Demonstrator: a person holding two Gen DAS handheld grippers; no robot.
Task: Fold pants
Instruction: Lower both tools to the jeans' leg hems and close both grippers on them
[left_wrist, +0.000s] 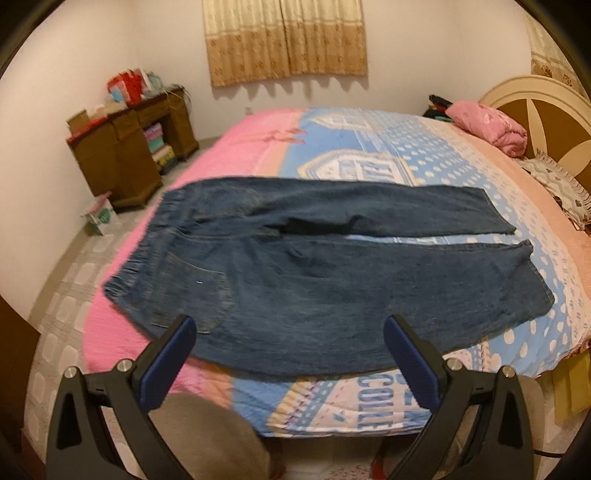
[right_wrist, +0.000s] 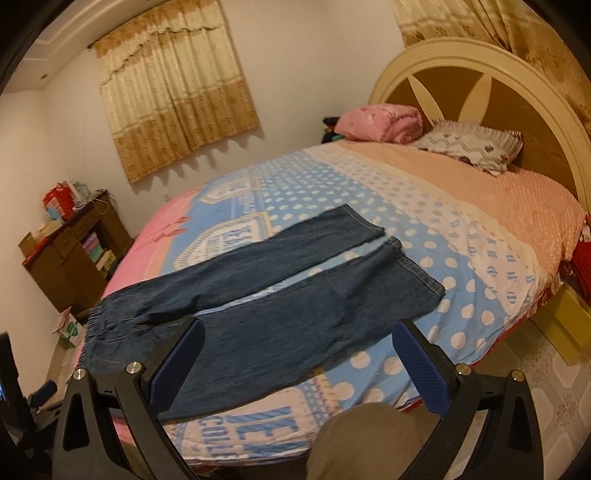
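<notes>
Blue denim pants (left_wrist: 314, 280) lie flat on the bed (left_wrist: 332, 147), back side up, waistband to the left, both legs stretched to the right with a narrow gap between them. My left gripper (left_wrist: 290, 328) is open and empty, held above the near edge of the pants. In the right wrist view the pants (right_wrist: 266, 295) run from lower left to the leg hems at centre. My right gripper (right_wrist: 299, 332) is open and empty, above the near leg.
The bedspread is pink, blue and white. A pink rolled blanket (left_wrist: 487, 125) and a patterned pillow (right_wrist: 472, 146) lie by the headboard (right_wrist: 498, 85). A brown desk (left_wrist: 129, 147) stands by the wall at left. My knee (right_wrist: 365, 443) shows below the bed edge.
</notes>
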